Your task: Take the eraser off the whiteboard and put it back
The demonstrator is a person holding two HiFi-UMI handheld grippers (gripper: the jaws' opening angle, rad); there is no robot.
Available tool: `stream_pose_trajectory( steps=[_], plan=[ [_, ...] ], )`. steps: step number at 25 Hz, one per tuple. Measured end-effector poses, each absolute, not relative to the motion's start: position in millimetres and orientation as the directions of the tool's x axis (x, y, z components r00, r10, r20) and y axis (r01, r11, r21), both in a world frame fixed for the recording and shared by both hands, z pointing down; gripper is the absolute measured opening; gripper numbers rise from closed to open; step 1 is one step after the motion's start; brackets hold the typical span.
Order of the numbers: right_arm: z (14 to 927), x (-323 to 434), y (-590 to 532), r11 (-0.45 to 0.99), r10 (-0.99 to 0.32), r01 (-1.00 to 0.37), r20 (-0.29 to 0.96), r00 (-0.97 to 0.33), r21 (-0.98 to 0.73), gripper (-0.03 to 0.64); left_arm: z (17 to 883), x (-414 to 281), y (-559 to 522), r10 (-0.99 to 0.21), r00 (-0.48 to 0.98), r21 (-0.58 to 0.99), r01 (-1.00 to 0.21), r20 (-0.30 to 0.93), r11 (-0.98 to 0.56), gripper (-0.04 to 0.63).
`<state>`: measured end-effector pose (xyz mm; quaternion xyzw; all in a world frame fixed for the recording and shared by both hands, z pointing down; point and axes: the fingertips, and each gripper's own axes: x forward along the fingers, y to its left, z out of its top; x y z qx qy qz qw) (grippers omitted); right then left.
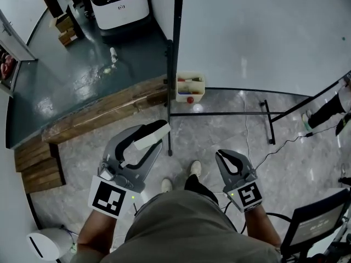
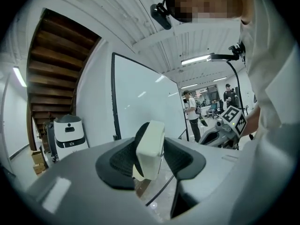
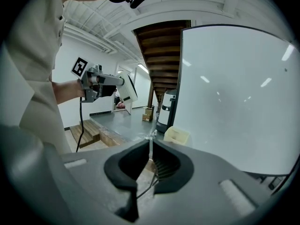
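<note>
Your left hand-held gripper (image 1: 160,137) pinches the eraser (image 2: 151,146) between its pads. It holds the eraser in the air, clear of the whiteboard (image 1: 263,32) in front of you. Your right hand-held gripper (image 3: 150,144) has its jaws pressed together on nothing, apart from the board. A tray (image 1: 190,95) of markers sits by the board's left post.

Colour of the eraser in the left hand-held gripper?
Cream-white rectangular plastic eraser; clearest in left gripper view.
</note>
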<state>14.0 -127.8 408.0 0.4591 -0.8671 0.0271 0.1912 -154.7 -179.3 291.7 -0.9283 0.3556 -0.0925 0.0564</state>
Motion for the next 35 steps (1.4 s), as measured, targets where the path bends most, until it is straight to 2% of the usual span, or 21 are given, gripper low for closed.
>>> stream_pose_trajectory(
  steps=[8, 17, 25, 35],
  plan=[
    [414, -23, -119, 0.612, -0.759, -0.780, 0.371, -0.535, 0.127, 0.014, 285, -194, -141, -0.671, 0.726, -0.206, -0.641, 0.147, -0.739, 0.189],
    [413, -36, -116, 0.628, -0.750, -0.766, 0.368, -0.550, 0.137, 0.014, 287, -199, -135, -0.652, 0.744, -0.206, -0.622, 0.147, -0.756, 0.187],
    [417, -9, -124, 0.597, -0.773, -0.792, 0.360, -0.523, 0.131, 0.014, 305, -167, -174, -0.627, 0.758, -0.168, -0.604, 0.180, -0.779, 0.186],
    [413, 71, -162, 0.505, -0.831, -0.854, 0.335, -0.443, 0.123, 0.014, 331, -74, -270, -0.547, 0.811, -0.215, -0.507, 0.208, -0.834, 0.184]
  ],
)
